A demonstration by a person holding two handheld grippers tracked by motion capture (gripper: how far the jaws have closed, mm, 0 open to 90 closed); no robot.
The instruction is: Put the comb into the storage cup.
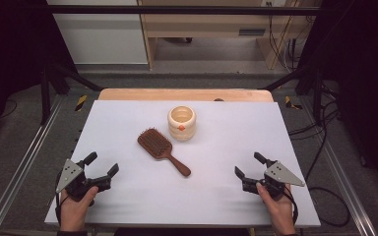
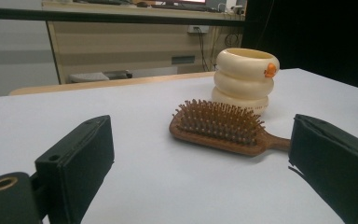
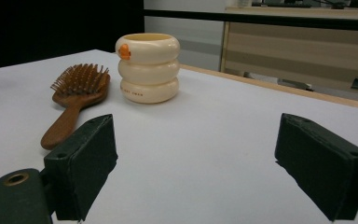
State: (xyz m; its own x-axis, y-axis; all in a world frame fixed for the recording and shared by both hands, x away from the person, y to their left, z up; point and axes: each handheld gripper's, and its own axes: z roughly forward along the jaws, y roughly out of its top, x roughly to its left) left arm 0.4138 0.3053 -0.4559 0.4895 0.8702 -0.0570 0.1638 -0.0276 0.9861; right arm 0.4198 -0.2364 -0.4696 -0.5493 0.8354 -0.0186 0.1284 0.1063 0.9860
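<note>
A brown wooden hairbrush point(image 1: 162, 150) lies bristles up near the middle of the white table point(image 1: 128, 201), its handle toward the near right. Just behind it stands a cream ribbed cup point(image 1: 181, 122) with an orange mark. My left gripper point(image 1: 102, 163) rests at the near left, jaws open and nothing between them; its own view shows the hairbrush point(image 2: 221, 127) and the cup point(image 2: 244, 79) ahead. At the near right my right gripper point(image 1: 248, 164) is open too, holding nothing, with the hairbrush point(image 3: 74, 100) and the cup point(image 3: 148, 67) to its front left.
The table's wooden far edge point(image 1: 184, 94) shows beyond the white sheet. Metal rails point(image 1: 19, 167) run down both sides on the floor, with cables point(image 1: 320, 147) to the right. A wooden cabinet point(image 1: 211, 24) stands farther back.
</note>
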